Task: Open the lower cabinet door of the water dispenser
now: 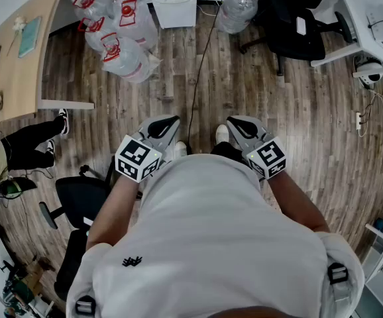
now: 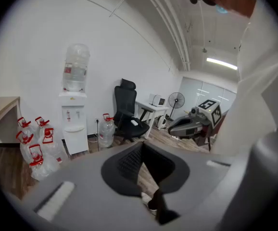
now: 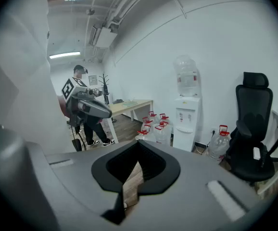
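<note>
While left gripper [image 1: 172, 120], right gripper [image 1: 234, 122] sit closed, empty, white water dispenser [image 3: 185, 121], door [image 3: 183, 138] closed.

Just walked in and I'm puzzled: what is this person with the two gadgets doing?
A person stands on the wooden floor holding the left gripper and right gripper at waist height, both with jaws shut on nothing. The white water dispenser with a clear bottle on top stands across the room against the wall, not yet reached; its lower cabinet door looks closed.
</note>
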The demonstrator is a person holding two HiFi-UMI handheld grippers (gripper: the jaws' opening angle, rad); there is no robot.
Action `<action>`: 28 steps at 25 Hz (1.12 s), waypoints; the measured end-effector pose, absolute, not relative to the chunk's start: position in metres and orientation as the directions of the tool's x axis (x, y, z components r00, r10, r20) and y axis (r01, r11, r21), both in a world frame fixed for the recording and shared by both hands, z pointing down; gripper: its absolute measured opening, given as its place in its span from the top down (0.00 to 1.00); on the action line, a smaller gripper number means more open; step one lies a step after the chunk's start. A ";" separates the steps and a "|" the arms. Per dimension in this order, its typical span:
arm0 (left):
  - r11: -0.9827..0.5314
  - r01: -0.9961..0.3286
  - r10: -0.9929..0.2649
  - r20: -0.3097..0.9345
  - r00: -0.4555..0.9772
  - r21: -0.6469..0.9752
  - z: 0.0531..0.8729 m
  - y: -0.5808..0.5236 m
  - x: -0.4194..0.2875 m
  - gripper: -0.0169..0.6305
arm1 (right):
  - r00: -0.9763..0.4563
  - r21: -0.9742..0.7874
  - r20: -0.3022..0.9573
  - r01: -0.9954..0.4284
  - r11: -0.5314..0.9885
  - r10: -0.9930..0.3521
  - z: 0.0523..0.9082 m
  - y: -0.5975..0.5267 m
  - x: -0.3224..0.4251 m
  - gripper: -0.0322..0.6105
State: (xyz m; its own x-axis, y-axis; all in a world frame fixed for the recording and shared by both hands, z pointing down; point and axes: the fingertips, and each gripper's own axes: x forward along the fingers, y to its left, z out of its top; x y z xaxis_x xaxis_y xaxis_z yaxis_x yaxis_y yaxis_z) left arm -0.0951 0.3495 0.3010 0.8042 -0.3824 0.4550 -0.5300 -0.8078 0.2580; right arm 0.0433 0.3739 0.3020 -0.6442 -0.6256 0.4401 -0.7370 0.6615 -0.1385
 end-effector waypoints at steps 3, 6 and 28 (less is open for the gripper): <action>-0.795 -0.551 -0.399 0.466 0.790 0.252 0.310 0.340 -0.103 0.89 | -0.656 -0.142 0.432 -0.727 0.672 -0.619 0.307 0.364 0.039 0.95; -0.778 -0.579 -0.426 0.471 0.772 0.246 0.311 0.328 -0.094 0.89 | -0.682 -0.154 0.432 -0.701 0.697 -0.590 0.310 0.351 0.043 0.95; -0.788 -0.556 -0.401 0.467 0.788 0.263 0.328 0.117 -0.064 0.89 | -0.663 -0.252 0.535 -0.716 0.651 -0.523 0.389 0.125 0.065 0.82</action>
